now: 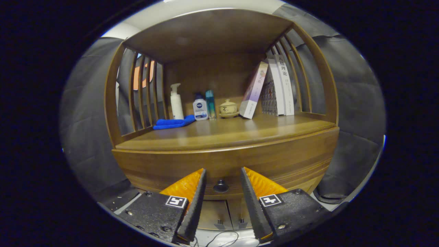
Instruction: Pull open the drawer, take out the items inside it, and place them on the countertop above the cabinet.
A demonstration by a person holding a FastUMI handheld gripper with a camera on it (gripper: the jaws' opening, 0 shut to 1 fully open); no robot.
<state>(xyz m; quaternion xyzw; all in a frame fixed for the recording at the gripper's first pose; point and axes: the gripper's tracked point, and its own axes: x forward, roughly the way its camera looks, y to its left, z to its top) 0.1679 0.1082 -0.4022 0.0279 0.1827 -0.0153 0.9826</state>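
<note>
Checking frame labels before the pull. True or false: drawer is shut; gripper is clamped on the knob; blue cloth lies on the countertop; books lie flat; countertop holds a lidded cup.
1. The drawer is shut. True.
2. The gripper is clamped on the knob. False: its fingers are open, the knob between them, untouched.
3. A blue cloth lies on the countertop. True.
4. The books lie flat. False: they stand, leaning.
5. A lidded cup sits there. True.

Well beyond the fingers, three bottles are counted: a white pump bottle [176, 101], a squat white bottle [200, 108] and a teal bottle [210, 104]. One blue cloth [173, 123], one lidded cup [228, 108] and three books [271, 89] are counted. Between the fingers, one drawer knob [221, 186] is seen.
</note>
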